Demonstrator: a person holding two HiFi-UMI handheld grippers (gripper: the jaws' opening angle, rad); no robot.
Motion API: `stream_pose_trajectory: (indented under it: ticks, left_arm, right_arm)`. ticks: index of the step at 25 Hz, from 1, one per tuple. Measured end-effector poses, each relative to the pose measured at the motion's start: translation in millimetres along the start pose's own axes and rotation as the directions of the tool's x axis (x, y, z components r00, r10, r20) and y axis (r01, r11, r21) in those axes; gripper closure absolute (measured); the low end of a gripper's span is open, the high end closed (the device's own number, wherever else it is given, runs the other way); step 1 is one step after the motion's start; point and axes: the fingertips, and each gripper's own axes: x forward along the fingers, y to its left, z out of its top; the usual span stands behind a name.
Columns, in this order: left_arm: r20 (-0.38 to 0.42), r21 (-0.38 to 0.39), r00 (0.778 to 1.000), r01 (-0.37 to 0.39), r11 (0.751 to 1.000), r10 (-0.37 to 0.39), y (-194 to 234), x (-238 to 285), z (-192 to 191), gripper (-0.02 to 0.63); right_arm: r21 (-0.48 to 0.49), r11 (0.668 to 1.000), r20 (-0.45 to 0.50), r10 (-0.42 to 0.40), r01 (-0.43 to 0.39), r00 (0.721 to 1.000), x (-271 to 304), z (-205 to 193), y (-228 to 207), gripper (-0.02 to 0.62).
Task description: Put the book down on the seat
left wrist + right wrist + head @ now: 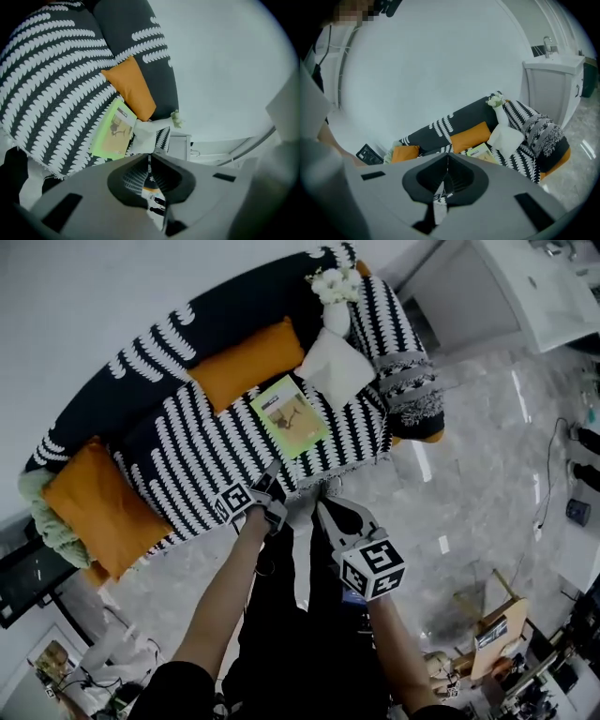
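Observation:
A light-green book [290, 415] lies flat on the black-and-white patterned seat [206, 465] of a sofa, beside a white cushion [335, 367]. My left gripper [271, 479] hangs just off the seat's front edge, short of the book, shut with nothing between its jaws. My right gripper [324, 509] is beside it over the floor, also shut and empty. In the left gripper view the book [112, 130] rests on the seat [51, 93] beyond the closed gripper [149, 157]. From the right gripper view, the book [480, 152] shows just past the closed gripper [447, 157].
Two orange cushions [248, 362] [94, 502] lean on the sofa back. White flowers [335, 282] and a fringed throw [412, 381] sit at the right armrest. Glossy marble floor [487, 474] spreads to the right, with cables and clutter [497, 634] near the lower right.

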Motion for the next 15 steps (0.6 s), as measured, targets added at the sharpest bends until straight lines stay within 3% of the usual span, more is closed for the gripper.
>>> stream_pose_trajectory:
  ticks: [2, 4, 8, 15]
  left_arm:
    - [-0.032, 0.048, 0.999, 0.018, 0.999, -0.016, -13.0, -9.2, -2.3, 0.584]
    - [-0.09, 0.143, 0.995, 0.045, 0.989, -0.032, -31.5, -18.5, -7.3, 0.592]
    - [-0.203, 0.306, 0.978, 0.12, 0.944, -0.058, -71.4, -39.7, -18.3, 0.592]
    - [-0.274, 0.402, 0.95, 0.254, 0.88, -0.149, -148.0, -74.4, -26.1, 0.592]
  right_arm:
    - [0.005, 1.0, 0.016, -0.013, 0.013, 1.0, -6.4, 3.3, 6.2, 0.578]
    - [0.016, 0.999, 0.036, -0.029, 0.029, 0.999, -13.3, 6.3, 11.6, 0.578]
    - [0.027, 0.998, 0.065, -0.053, 0.051, 0.997, -23.3, 9.3, 23.5, 0.578]
    - [0.021, 0.996, 0.119, -0.088, 0.086, 0.989, -35.8, 23.7, 41.9, 0.578]
